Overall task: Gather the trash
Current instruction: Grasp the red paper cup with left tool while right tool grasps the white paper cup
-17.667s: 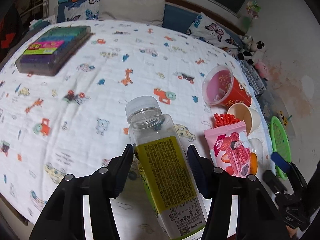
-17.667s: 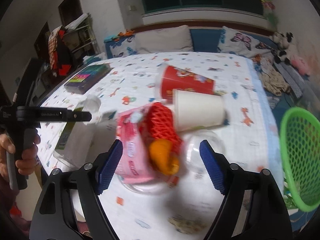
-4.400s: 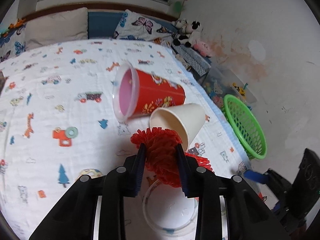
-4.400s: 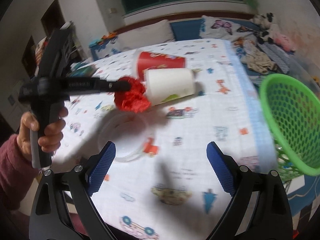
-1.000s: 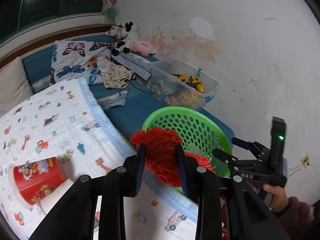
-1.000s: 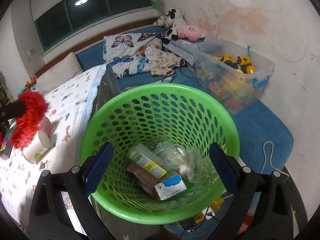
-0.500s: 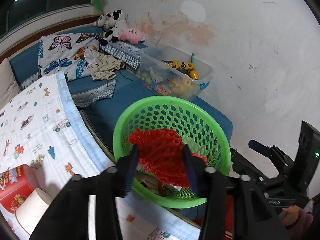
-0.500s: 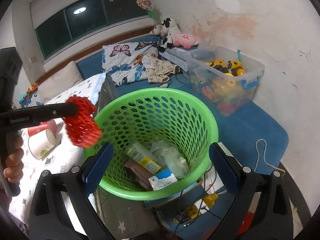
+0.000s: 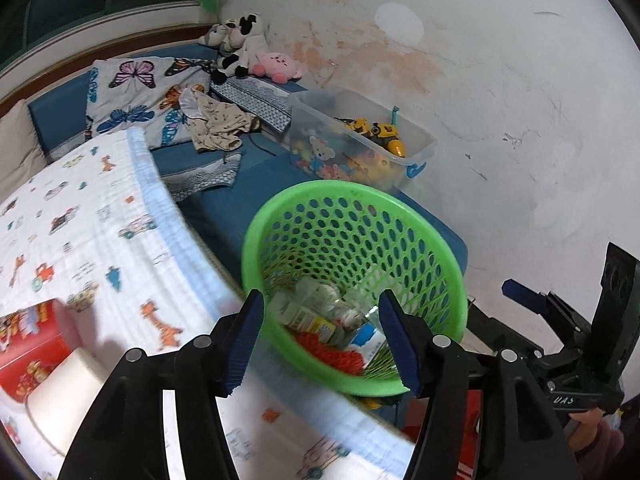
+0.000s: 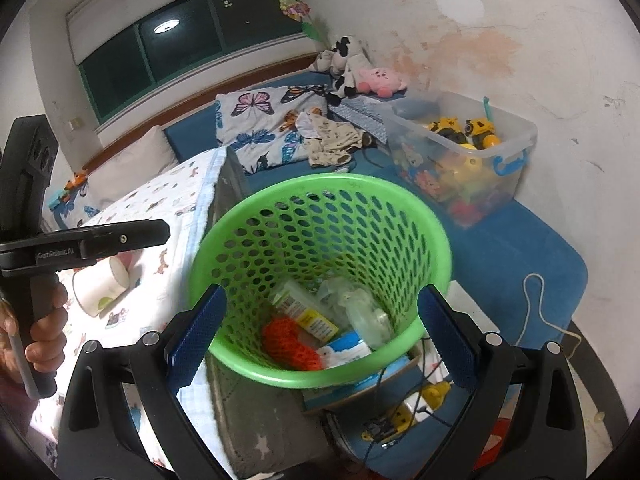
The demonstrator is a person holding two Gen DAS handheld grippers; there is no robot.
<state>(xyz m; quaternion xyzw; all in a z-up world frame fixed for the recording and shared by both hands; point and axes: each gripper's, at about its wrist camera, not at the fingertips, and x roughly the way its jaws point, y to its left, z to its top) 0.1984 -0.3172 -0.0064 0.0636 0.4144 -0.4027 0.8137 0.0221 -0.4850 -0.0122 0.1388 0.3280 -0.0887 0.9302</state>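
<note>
A green mesh basket (image 9: 404, 216) (image 10: 248, 208) stands on the floor beside the bed. Inside lie the red foam net (image 10: 290, 342) (image 9: 330, 350), a yellow-label bottle (image 10: 304, 310), clear plastic (image 10: 360, 308) and a blue-white carton (image 10: 346, 350). My left gripper (image 9: 320, 336) is open and empty just above the basket's near rim. My right gripper (image 10: 320, 336) is open and empty, its fingers on either side of the basket. A red cup (image 9: 30, 340) and a white paper cup (image 9: 60, 404) (image 10: 102, 286) lie on the bed.
The bed with its cartoon-print blanket (image 9: 80, 232) is at the left. A clear box of toys (image 10: 464, 152) stands by the stained wall. Butterfly pillows (image 10: 264, 128) and plush toys (image 10: 360, 68) lie behind. Cables and a power strip (image 10: 408, 412) sit under the basket.
My left gripper has opened and let go of the red foam net, which now lies in the basket. The right gripper has stayed open around the basket.
</note>
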